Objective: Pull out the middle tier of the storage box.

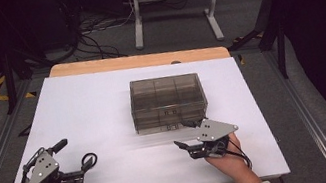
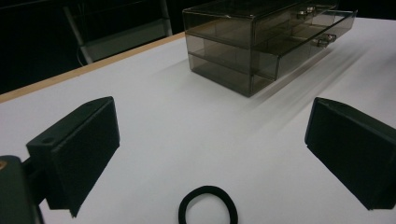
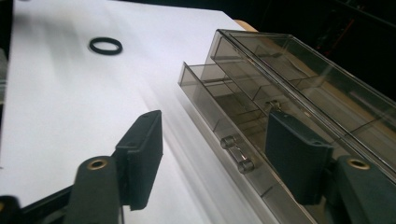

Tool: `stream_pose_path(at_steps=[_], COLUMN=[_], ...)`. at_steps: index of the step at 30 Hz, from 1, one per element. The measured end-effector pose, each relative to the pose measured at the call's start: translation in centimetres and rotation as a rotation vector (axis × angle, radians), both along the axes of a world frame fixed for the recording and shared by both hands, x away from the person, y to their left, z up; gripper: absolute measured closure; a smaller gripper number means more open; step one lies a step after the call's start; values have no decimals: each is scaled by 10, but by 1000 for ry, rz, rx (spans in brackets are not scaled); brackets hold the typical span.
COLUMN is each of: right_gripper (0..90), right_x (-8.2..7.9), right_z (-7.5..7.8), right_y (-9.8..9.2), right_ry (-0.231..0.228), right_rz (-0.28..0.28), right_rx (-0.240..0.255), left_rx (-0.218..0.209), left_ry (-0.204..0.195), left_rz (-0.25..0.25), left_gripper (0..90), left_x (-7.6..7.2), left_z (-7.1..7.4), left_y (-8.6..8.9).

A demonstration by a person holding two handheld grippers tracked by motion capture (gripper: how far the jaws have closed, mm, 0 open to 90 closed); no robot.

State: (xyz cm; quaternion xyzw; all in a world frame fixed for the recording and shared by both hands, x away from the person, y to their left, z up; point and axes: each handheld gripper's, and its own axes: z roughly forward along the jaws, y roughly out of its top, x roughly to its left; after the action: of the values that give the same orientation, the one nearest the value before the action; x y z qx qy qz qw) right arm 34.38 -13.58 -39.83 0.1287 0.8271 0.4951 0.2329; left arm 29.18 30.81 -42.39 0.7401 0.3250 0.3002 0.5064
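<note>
White counter (image 1: 103,112) under dim light, dark floor and cables beyond. Nearest, just left of the drawer box: left tongs (image 1: 75,157) spread wide, holding nothing, with a black hair tie (image 2: 208,205) flat on the counter between the jaws and touching neither. Front right of the drawer box: right tongs (image 1: 184,134) also spread wide and empty, one jaw at the face of the lower drawer (image 3: 233,135), which juts slightly out, its small metal handle (image 3: 237,153) between the jaws. Farther back, mid-counter: smoky clear drawer box (image 1: 168,102), two drawers stacked, inner dividers faintly visible.

Likely step: pulling that lower drawer out to receive the hair tie. Best done by centring the jaws on the handle, closing squarely, then drawing straight toward the near edge, slowly, since the light box could slide along. Steadying the box with the left tongs might help.

Hard to tell: drawer contents, seemingly none through the tint. Hair tie's near edge nearly cut off in the left gripper view. Motion blur around the box's front.
</note>
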Motion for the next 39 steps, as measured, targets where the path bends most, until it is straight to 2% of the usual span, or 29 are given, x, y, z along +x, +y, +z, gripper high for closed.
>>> stream_pose_path(at_steps=[1,2,3,4,5,6,9,11,14,15,17,18,20,22,23,25,28,30,31,32,34,35,37,39], right_gripper=[362,348,348,321,321,263,214,184,200,225,237,296,318,393,393,416,431,424,424,417,416,416,416,421], right_x=[0,3,3,7,7,11,12,14,16,19,20,23,26,32,32,36,43,48,48,51,53,55,57,60], right_z=[0,1,1,2,2,3,6,10,16,21,23,28,31,38,38,41,43,42,42,43,43,43,43,41], right_y=[0,-2,-2,-1,-1,1,4,4,5,6,6,6,5,4,4,4,6,9,9,11,12,14,14,17], right_ry=[0,32,32,73,73,114,122,151,166,184,187,194,207,225,225,214,221,204,204,193,189,177,171,157], right_rz=[0,5,5,5,5,6,-5,22,38,55,62,71,79,100,100,107,121,140,140,145,149,146,145,137], right_rx=[0,12,12,-1,-1,-34,-63,-72,-101,-123,-129,-137,-140,-164,-164,-210,-261,-322,-322,-354,-365,-387,-396,-439], left_rx=[0,2,2,3,3,3,5,1,5,7,8,8,8,7,7,6,5,9,8,6,8,10,5,6], left_ry=[0,0,1,1,1,3,2,6,5,5,5,5,5,2,2,2,4,2,2,3,3,2,9,7], left_rz=[0,0,-1,-1,-2,-4,-2,-1,-4,-3,-3,-2,-2,1,1,1,-1,0,0,1,0,1,-3,-2], left_gripper=[38,39,39,40,40,41,42,42,43,42,43,42,42,42,42,42,42,42,42,42,43,43,42,43], left_x=[0,0,0,0,0,0,1,1,1,1,1,1,1,2,2,2,1,2,2,2,2,2,2,2], left_z=[0,0,0,0,0,0,0,-1,-1,-1,-1,-1,-1,-1,-1,-1,-1,-1,-1,-1,-1,-1,-1,-1], left_y=[0,0,0,0,0,-1,-1,-1,-1,-1,-1,-1,-1,-1,-1,-1,-1,-1,-1,-1,-1,-1,-1,-1])
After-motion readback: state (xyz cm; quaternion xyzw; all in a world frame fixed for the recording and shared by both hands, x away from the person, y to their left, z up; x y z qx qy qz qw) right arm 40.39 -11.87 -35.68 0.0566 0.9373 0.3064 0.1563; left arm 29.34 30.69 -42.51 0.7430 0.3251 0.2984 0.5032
